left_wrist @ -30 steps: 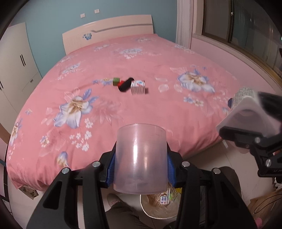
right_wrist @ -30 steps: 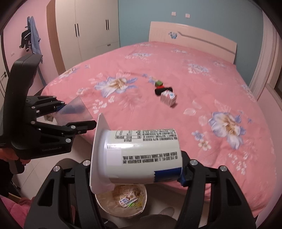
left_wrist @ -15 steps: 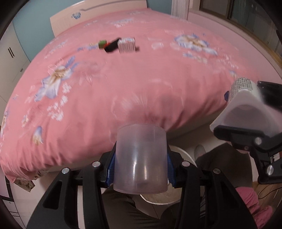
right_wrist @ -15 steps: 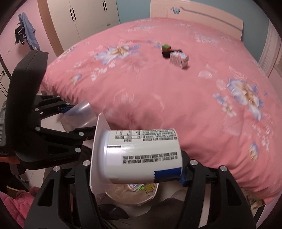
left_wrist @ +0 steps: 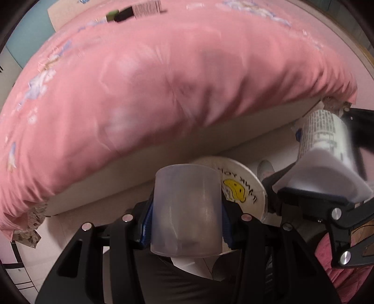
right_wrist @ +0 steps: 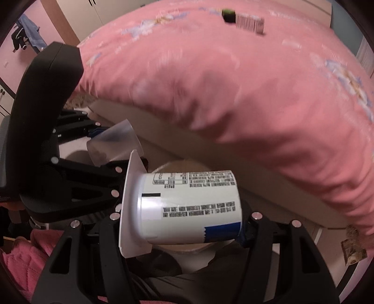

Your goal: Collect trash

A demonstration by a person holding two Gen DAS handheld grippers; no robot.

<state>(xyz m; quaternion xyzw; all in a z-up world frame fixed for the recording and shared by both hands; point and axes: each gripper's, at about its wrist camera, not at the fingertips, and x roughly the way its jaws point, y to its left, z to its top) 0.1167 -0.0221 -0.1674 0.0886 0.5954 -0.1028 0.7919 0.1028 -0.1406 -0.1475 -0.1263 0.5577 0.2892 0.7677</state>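
Note:
My left gripper [left_wrist: 185,224] is shut on a clear plastic cup [left_wrist: 185,208], held above the round trash bin [left_wrist: 245,184] on the floor by the bed. My right gripper [right_wrist: 187,222] is shut on a white yogurt cup [right_wrist: 187,205] lying sideways, over the same bin [right_wrist: 177,168]. The yogurt cup also shows in the left wrist view [left_wrist: 325,140], and the clear cup in the right wrist view [right_wrist: 114,145]. A small carton [left_wrist: 146,9] and dark items lie far back on the pink bed.
The pink flowered bed [left_wrist: 152,81] fills the upper views, its edge overhanging close to the bin. The person's dark trousers [left_wrist: 187,285] and pink clothing [right_wrist: 21,252] lie below. White wardrobes [right_wrist: 74,14] stand at the far left.
Both grippers have dropped and tilted down from over the bed to just above the bin, still holding their cups. The bed has risen in view.

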